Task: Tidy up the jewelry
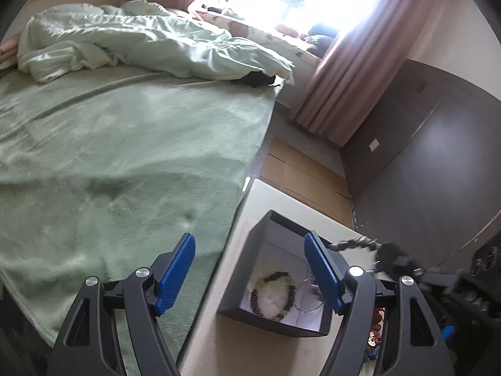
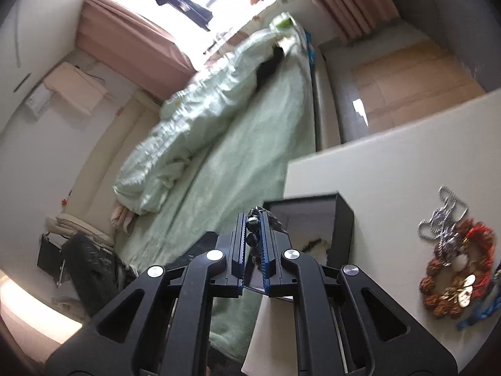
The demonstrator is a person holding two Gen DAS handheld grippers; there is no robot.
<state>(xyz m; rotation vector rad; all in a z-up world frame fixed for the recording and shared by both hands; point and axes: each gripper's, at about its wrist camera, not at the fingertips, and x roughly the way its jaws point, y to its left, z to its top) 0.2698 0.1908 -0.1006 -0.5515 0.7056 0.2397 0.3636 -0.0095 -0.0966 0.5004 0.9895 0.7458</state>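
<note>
The bed fills most of my left view, with a green blanket over it and a crumpled pale quilt at the far end. Beside the bed stands a white table, and its edge is close to the mattress.

On the table is a dark box, open at the top and white inside. In the box lie a bracelet of dark red and green beads and a thin silver ring-shaped chain, just beside each other.

On the right part of the table, well apart from the box, lies a heap of jewelry: brown beads, red cord, gold discs and a silver chain on the far side of it. I cannot separate the pieces in the heap.

My left gripper is spread wide and holds nothing. One blue finger is over the blanket, the other is over the box.

My right gripper is pressed together on a string of dark beads. The beads stick out at the fingertips, above the near rim of the box. In the left view this string is blurred, and it hangs above the table behind the box.
</note>
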